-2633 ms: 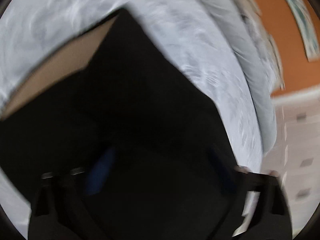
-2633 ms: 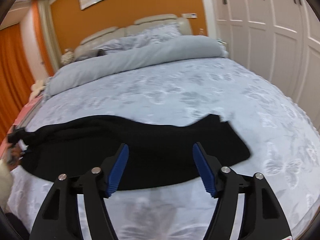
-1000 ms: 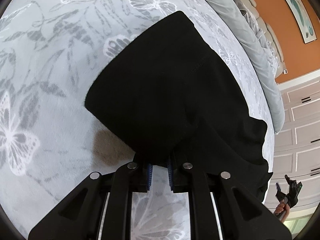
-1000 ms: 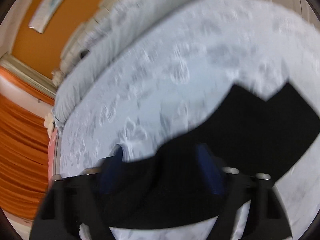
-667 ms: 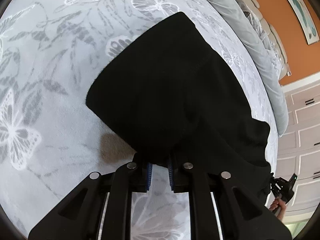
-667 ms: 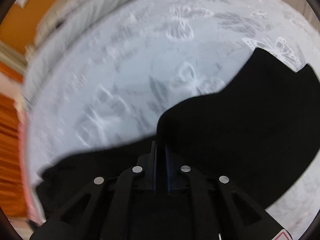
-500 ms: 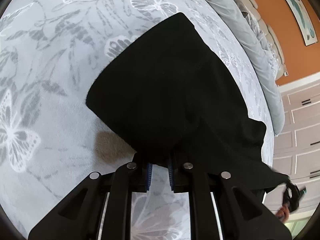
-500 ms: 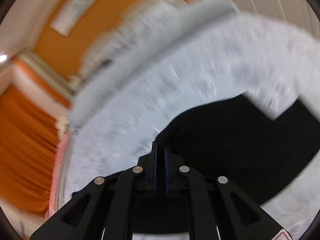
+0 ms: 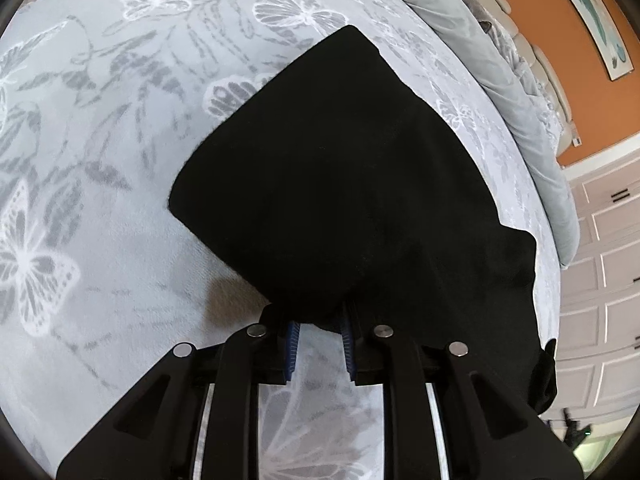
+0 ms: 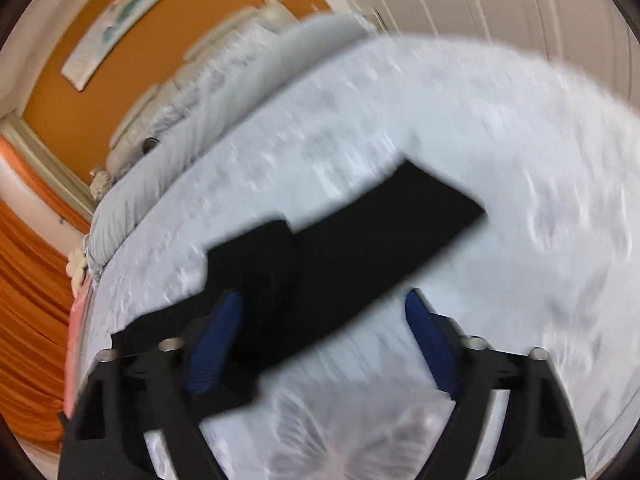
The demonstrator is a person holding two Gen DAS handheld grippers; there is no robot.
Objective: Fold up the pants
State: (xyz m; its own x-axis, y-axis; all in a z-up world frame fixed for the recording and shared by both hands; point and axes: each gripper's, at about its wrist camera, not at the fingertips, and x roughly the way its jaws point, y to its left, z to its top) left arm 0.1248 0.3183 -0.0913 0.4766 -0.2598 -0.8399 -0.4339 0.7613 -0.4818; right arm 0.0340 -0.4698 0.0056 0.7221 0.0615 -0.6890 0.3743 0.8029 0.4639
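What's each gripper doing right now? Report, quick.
Left gripper: jaws just easing apart, black pants edge between the pads.
Right gripper: just opened wide, holding nothing.

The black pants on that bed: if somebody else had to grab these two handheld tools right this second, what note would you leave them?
Left tongs: nearly closed, opening slightly; the black pants edge is between the blue pads, grip apparently loosening.
Right tongs: just opened wide, holding nothing, above the pants' near edge.
Pants: lying flat in a long strip across the butterfly-print bedspread; one end looks doubled over under the left tongs.
Done: it looks like a first fold and a laying-out; the right-hand view is blurred, so check.
Left: probably let go on the left, then fold the strip end to end and smooth it.
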